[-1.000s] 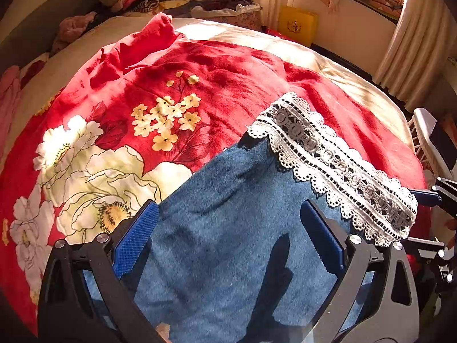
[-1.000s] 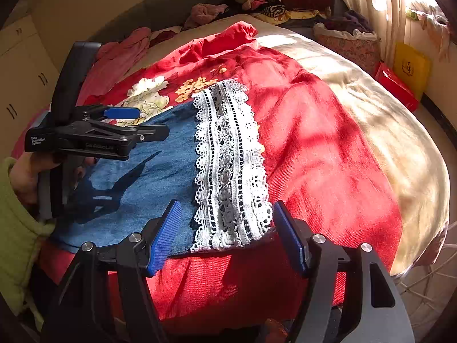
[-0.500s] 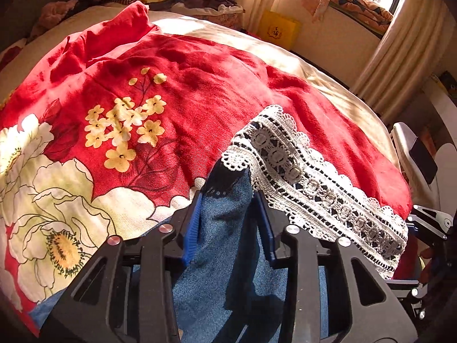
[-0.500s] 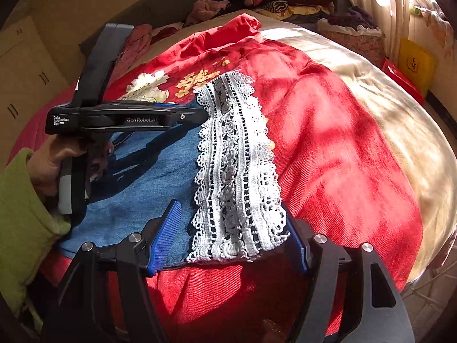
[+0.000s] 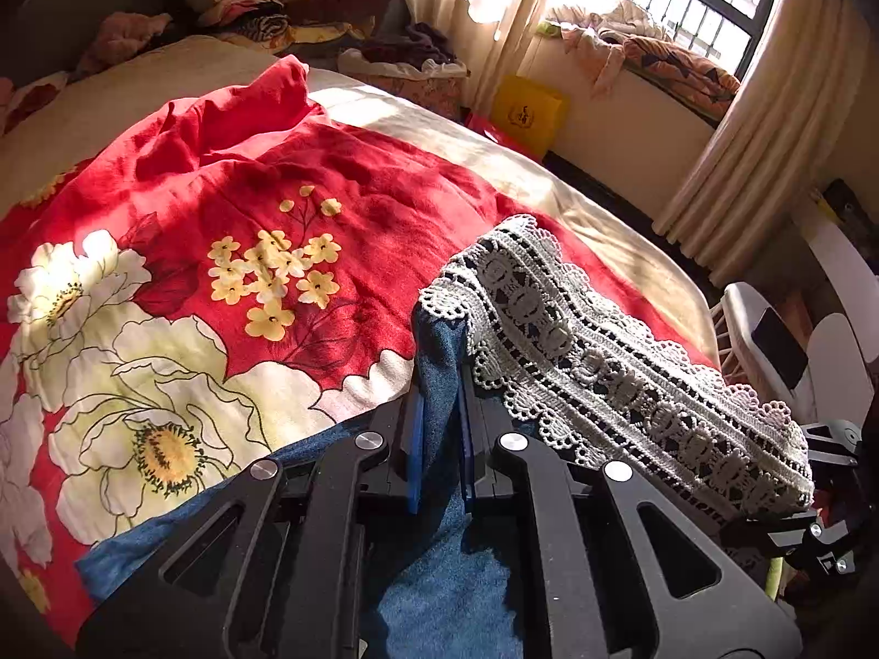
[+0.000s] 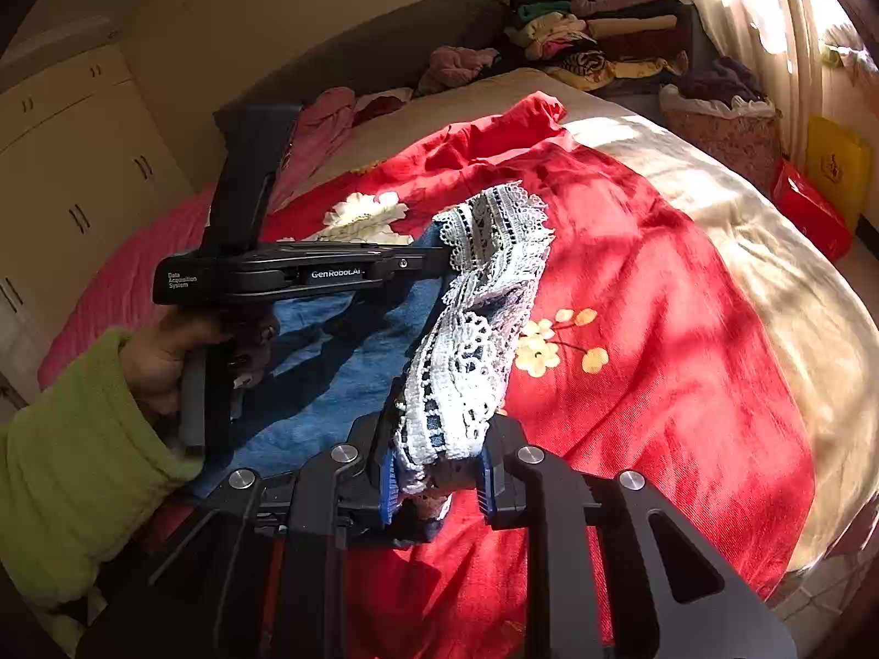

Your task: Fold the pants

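Blue denim pants (image 5: 439, 593) with a white lace hem (image 5: 593, 362) lie on a red floral bedspread (image 5: 231, 230). My left gripper (image 5: 438, 428) is shut on the denim just behind the lace at the hem's far corner. It also shows in the right wrist view (image 6: 439, 266), held by a hand in a green sleeve. My right gripper (image 6: 437, 475) is shut on the near corner of the lace hem (image 6: 472, 351). The hem is lifted off the bed between the two grippers, the rest of the pants (image 6: 329, 362) lying flat.
Cream bedding (image 6: 714, 203) shows beyond the red spread. Stacked clothes (image 6: 582, 33) sit at the head of the bed. A laundry basket (image 6: 725, 126) and a yellow bag (image 6: 835, 170) stand by the curtains. A white chair (image 5: 769, 340) is beside the bed.
Both grippers have shut on the hem end of the pants, the left first and then the right. The lace hem has risen off the bedspread and bunched between them.
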